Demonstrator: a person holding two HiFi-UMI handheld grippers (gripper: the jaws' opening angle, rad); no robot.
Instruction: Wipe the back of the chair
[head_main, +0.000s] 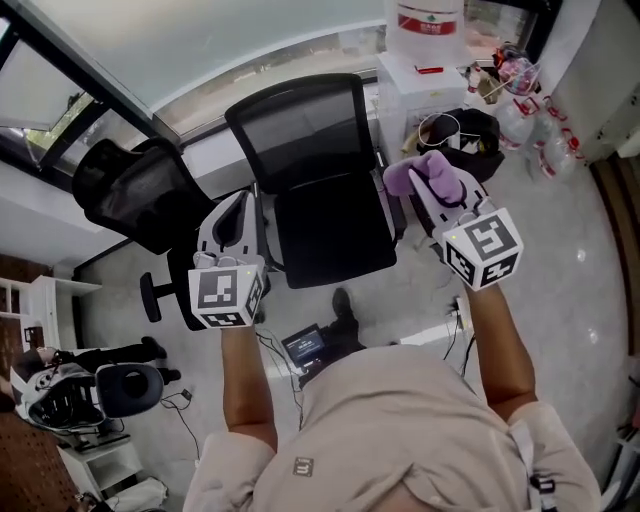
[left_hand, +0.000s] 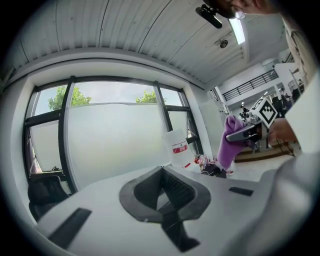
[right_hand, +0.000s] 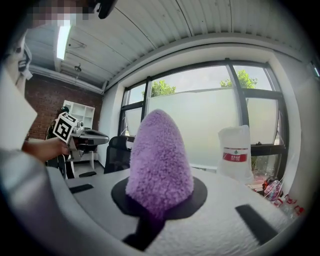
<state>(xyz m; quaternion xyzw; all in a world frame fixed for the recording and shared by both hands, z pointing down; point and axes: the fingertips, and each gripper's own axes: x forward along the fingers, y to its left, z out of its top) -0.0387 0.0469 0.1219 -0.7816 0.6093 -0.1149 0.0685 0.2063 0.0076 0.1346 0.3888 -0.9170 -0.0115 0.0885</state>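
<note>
- Progress: as judged, no wiping has begun. The black mesh-backed office chair stands facing the person, its backrest on the far side of the seat, and nothing is touching that backrest in the head view.
- Done so far: the purple fluffy cloth is already in the tool and raised, just beside the chair's right edge, near the right armrest.
- Left to do: all of the wiping. The cloth must first be brought onto the backrest and then passed over it.
- Right tongs: the jaws are pinched on the base of the cloth, which stands up between them as a rounded cone. In the head view the right tongs touch nothing else and are clear of the chair.
- Left tongs: the jaws are pressed together with nothing between them, and only their dark pad recess shows. In the head view the left tongs hover just beside the chair's left edge, near the left armrest, with no visible contact.
- Also noted: a 2nd black office chair stands further to the left of the chair, apart from both tools.
</note>
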